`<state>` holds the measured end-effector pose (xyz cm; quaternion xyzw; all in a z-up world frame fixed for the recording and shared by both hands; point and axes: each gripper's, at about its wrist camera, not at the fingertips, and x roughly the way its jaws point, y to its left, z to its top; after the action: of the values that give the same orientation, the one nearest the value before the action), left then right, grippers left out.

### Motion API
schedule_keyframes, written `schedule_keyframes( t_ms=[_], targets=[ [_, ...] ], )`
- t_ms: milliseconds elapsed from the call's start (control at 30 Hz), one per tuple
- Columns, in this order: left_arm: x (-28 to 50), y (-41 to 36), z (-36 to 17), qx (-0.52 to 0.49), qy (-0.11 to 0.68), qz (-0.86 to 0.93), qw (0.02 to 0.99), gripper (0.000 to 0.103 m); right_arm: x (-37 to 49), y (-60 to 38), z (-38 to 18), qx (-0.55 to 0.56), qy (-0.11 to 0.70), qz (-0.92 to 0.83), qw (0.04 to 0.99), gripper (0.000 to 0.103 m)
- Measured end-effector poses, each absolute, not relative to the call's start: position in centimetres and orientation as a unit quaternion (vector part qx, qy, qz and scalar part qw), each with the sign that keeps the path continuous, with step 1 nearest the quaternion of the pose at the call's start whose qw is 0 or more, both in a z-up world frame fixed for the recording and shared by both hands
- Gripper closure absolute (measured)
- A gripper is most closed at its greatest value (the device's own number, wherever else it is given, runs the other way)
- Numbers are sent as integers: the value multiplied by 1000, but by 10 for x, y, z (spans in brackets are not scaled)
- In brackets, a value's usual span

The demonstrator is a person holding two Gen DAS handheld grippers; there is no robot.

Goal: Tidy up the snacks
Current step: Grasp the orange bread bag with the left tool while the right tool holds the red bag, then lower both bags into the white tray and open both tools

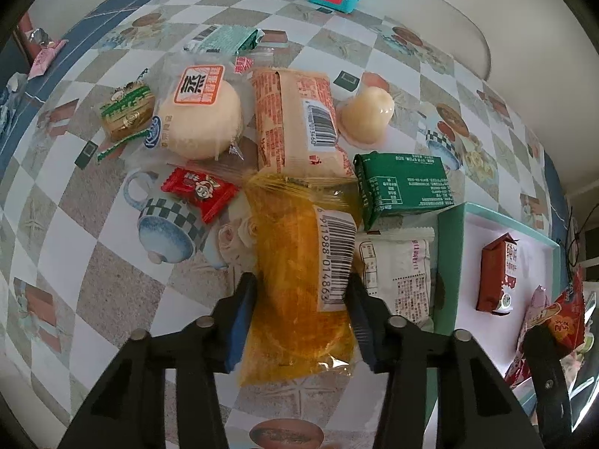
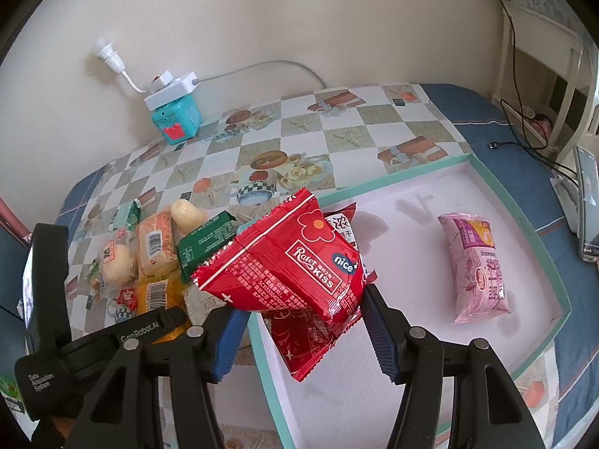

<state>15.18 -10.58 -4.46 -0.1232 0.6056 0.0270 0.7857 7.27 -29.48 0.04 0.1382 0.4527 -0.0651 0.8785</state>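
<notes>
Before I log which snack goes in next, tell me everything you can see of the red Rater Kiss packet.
The red Rater Kiss packet is a glossy foil pouch, puffed and creased, with crimped zigzag ends, a flower print, white lettering and a dark "nice" badge. The right gripper pinches its lower part between its blue pads, holding it tilted in the air above the near corner of the teal-rimmed tray. Nothing else visibly touches it; it partly hides another packet behind it.

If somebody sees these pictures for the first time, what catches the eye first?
A bright red snack bag held up in the right tongs above the teal-rimmed tray. Then the yellow packet clamped in the left tongs, at the near edge of the snack pile on the checkered tablecloth.
</notes>
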Motion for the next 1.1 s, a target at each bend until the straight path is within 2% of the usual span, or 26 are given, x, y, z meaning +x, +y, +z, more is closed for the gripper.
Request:
schedule_keyframes(
  t_ms=[500,1100],
  targets=[
    [134,-101,22,-120,528,7,841,60,58,-311,25,154,415,-91,892,40],
    [97,-213,25,-26,532,-127,836,59,14,-425,3,166,430,-325,826,40]
  ],
)
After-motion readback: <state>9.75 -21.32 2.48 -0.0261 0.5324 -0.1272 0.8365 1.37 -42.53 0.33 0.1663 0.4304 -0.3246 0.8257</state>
